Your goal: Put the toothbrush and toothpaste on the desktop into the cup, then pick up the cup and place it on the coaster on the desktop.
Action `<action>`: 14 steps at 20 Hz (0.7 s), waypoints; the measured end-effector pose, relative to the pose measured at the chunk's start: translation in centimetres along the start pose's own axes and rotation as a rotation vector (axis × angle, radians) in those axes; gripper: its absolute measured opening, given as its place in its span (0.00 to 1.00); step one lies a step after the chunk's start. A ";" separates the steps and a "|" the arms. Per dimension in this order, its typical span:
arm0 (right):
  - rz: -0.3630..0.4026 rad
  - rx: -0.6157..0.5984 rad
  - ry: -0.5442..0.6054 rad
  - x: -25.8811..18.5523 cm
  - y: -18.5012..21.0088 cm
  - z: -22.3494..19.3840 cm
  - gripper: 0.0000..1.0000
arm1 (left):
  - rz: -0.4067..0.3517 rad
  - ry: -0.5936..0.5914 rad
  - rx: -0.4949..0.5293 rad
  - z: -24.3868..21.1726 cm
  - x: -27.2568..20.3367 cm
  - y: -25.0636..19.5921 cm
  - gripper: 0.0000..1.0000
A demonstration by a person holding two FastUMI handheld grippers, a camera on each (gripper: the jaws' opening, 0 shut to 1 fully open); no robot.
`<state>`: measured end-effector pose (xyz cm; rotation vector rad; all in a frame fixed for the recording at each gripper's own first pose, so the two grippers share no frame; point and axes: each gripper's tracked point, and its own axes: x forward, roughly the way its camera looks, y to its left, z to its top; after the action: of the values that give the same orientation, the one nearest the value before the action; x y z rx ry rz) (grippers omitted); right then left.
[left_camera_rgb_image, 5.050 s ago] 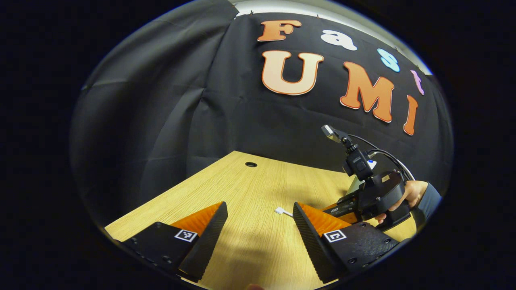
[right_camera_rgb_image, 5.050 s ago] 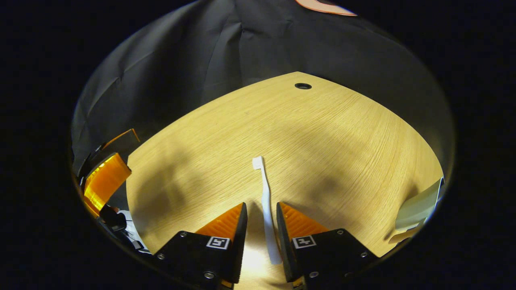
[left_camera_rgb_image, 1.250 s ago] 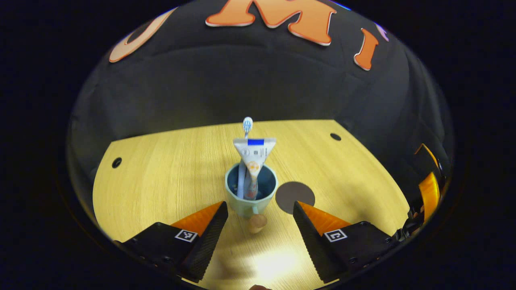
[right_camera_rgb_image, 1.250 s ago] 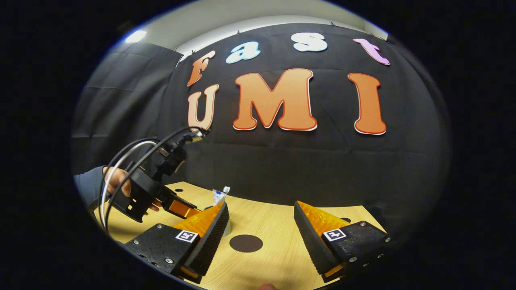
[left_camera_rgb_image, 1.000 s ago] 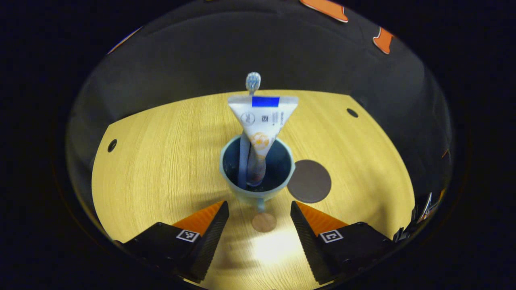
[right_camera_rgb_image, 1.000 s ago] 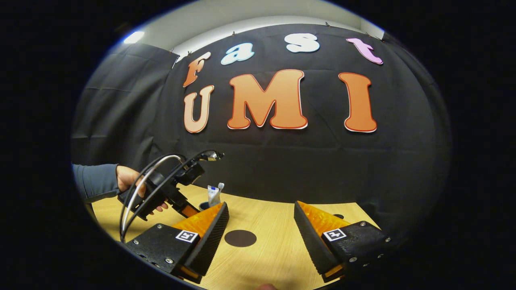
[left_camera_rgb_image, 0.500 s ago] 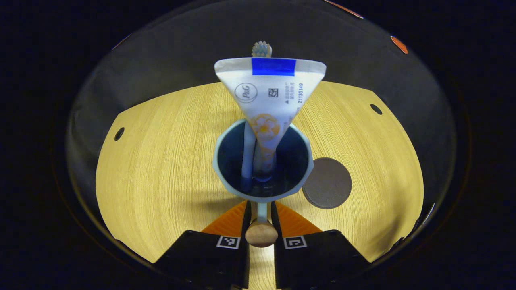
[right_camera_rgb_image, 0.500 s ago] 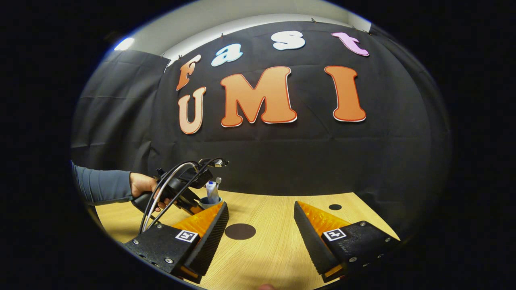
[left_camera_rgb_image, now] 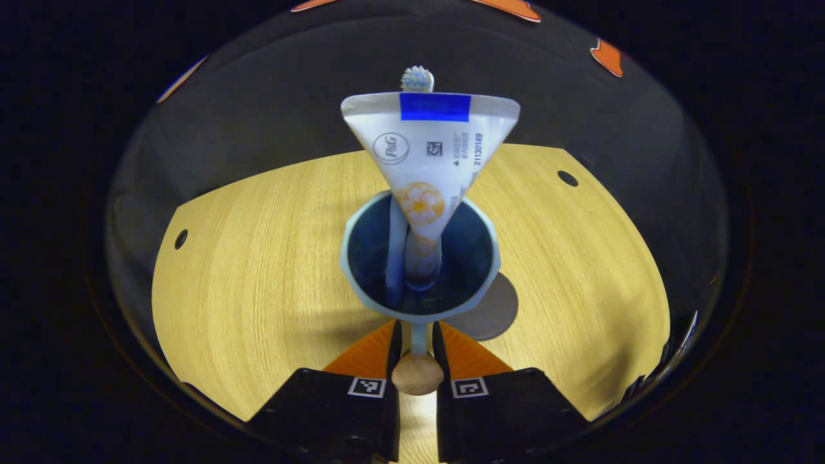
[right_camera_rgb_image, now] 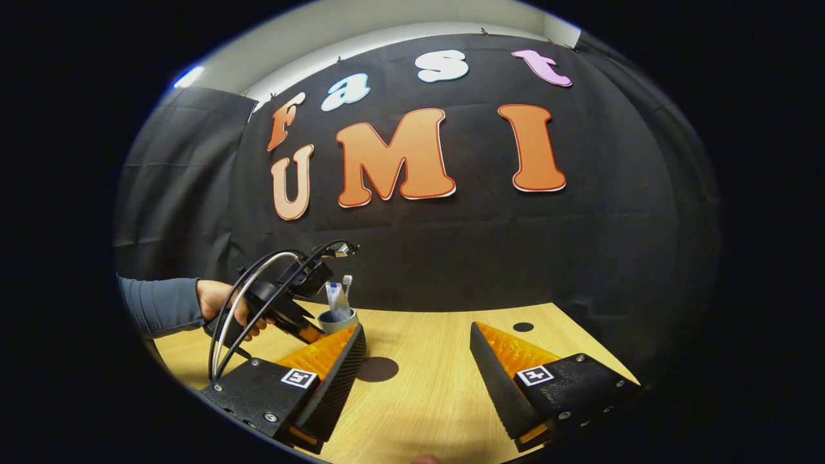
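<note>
A pale blue cup [left_camera_rgb_image: 351,258] holds the white toothpaste tube [left_camera_rgb_image: 428,148] and the toothbrush [left_camera_rgb_image: 417,78], both standing upright. My left gripper [left_camera_rgb_image: 416,341] is shut on the cup's handle [left_camera_rgb_image: 417,375], a thin stem with a round wooden knob. The dark round coaster [left_camera_rgb_image: 496,316] lies just right of the cup, partly hidden behind its rim. In the right gripper view, the cup [right_camera_rgb_image: 338,320] hangs a little above the table, left of the coaster [right_camera_rgb_image: 377,368]. My right gripper [right_camera_rgb_image: 416,332] is open and holds nothing, off to the side.
The wooden table [left_camera_rgb_image: 258,258] has small cable holes at its left [left_camera_rgb_image: 181,238] and right [left_camera_rgb_image: 567,178]. A person's hand [right_camera_rgb_image: 216,303] in a blue-grey sleeve holds the left gripper, with cables looping above it. The black cloth wall stands behind the table.
My left gripper closed on the cup's handle, then carried the cup toward the coaster, which now sits partly behind the cup. The right gripper stayed open, drifting slightly.
</note>
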<state>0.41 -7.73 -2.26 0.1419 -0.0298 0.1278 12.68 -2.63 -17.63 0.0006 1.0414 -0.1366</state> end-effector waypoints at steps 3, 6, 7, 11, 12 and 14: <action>-0.008 0.000 0.006 -0.6 -0.4 -0.2 0.97 | -0.030 0.007 0.027 0.0 0.0 0.1 0.23; -0.025 0.004 0.021 -1.0 -0.9 -0.6 0.97 | -0.040 0.025 0.043 -0.3 0.3 0.1 0.22; -0.030 0.005 0.024 -1.3 -1.1 -0.8 0.97 | -0.040 0.032 0.049 -0.4 0.2 0.1 0.22; -0.044 0.010 0.050 -1.5 -1.5 -1.5 1.00 | -0.039 0.058 0.055 0.3 0.0 0.1 0.23; -0.046 0.014 0.057 -1.5 -1.6 -1.7 0.97 | -0.048 0.070 0.062 0.0 -0.2 -0.1 0.24; -0.052 0.020 0.071 -1.5 -1.6 -2.1 0.96 | -0.071 0.025 0.078 0.5 -0.7 0.1 0.33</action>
<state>-0.82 -9.16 -4.62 0.1579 0.0455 0.0814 12.79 -2.43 -16.75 0.0365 1.0606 -0.2419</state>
